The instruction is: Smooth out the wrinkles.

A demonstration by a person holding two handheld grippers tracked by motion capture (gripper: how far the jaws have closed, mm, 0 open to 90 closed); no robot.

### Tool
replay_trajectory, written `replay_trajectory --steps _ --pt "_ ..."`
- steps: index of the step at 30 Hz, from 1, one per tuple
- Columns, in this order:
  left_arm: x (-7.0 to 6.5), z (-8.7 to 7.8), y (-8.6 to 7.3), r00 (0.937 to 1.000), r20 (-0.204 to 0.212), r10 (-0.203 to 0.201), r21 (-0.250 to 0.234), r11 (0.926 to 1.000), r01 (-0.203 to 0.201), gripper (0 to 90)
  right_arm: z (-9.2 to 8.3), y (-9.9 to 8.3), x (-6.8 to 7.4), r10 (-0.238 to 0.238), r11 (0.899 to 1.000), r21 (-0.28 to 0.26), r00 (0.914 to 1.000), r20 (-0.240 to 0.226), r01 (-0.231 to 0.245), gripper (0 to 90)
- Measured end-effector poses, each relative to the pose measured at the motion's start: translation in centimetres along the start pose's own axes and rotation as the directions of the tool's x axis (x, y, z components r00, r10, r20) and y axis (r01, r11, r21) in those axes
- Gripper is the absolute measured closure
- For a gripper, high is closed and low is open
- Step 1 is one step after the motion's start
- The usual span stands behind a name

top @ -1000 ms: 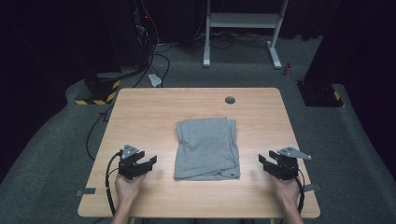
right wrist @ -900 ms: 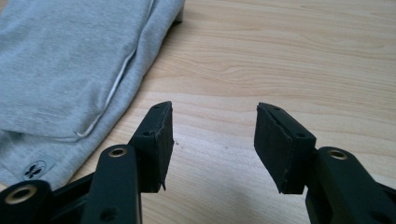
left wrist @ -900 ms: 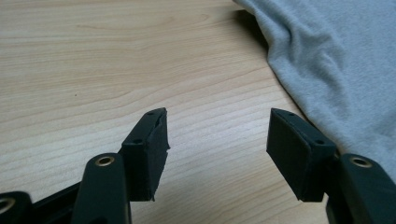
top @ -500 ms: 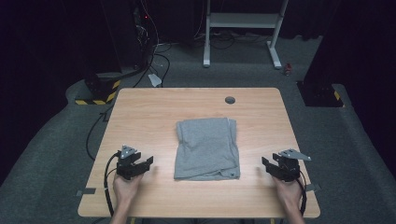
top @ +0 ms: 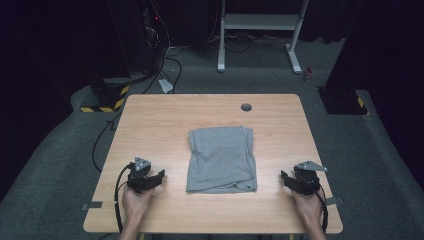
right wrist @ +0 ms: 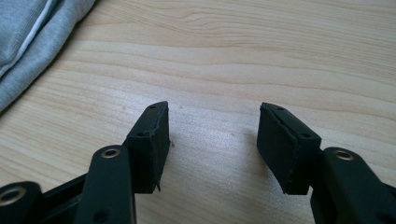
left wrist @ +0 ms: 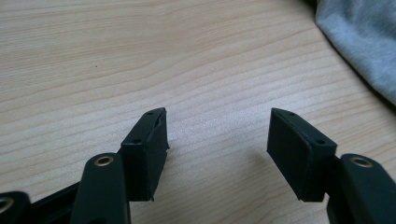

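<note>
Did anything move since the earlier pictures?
Hardly. The right gripper has just been opening its jaws a little wider, with nothing between them. The left gripper stays open and empty on its side, and the folded grey cloth lies untouched in the middle of the table.

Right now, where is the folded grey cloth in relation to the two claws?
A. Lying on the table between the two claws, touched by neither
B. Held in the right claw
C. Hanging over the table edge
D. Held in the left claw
A: the grey cloth lies flat on the table between the left claw and the right claw, both open with bare wood between their jaws.
</note>
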State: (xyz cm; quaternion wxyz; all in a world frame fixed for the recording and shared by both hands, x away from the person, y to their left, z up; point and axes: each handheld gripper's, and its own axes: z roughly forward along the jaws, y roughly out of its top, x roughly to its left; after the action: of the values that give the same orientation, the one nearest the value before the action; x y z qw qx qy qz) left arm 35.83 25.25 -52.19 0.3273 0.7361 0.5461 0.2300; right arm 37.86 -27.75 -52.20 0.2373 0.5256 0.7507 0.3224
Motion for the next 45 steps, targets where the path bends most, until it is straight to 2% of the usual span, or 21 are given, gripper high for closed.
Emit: replay_trajectory --steps 5,7,9,16,45 --pt "-0.2 0.22 -0.6 0.9998 -0.016 0.016 -0.031 0.9994 -0.016 34.9 0.01 -0.03 0.1 -0.011 1.0 -0.004 0.9999 0.011 0.011 39.6" --pt "-0.26 0.2 -0.64 0.9998 -0.016 0.013 -0.029 0.9995 -0.013 33.7 0.02 -0.03 0.07 -0.012 1.0 -0.001 0.9998 0.014 0.012 36.3" --pt "-0.4 0.18 -0.69 0.9997 -0.019 0.012 -0.029 0.9995 -0.012 31.8 0.05 -0.05 -0.1 0.012 1.0 0.005 0.9999 0.005 -0.012 32.4" --pt "-0.46 0.19 -0.7 0.9998 -0.007 0.016 -0.025 0.9996 -0.016 28.0 0.01 -0.11 0.02 0.008 1.0 0.013 1.0 0.001 -0.008 28.7" --pt "-0.59 0.19 -0.71 0.9993 0.01 0.035 -0.023 0.9991 -0.035 26.9 -0.02 -0.16 0.13 -0.011 1.0 0.015 0.9998 -0.019 0.012 26.5"
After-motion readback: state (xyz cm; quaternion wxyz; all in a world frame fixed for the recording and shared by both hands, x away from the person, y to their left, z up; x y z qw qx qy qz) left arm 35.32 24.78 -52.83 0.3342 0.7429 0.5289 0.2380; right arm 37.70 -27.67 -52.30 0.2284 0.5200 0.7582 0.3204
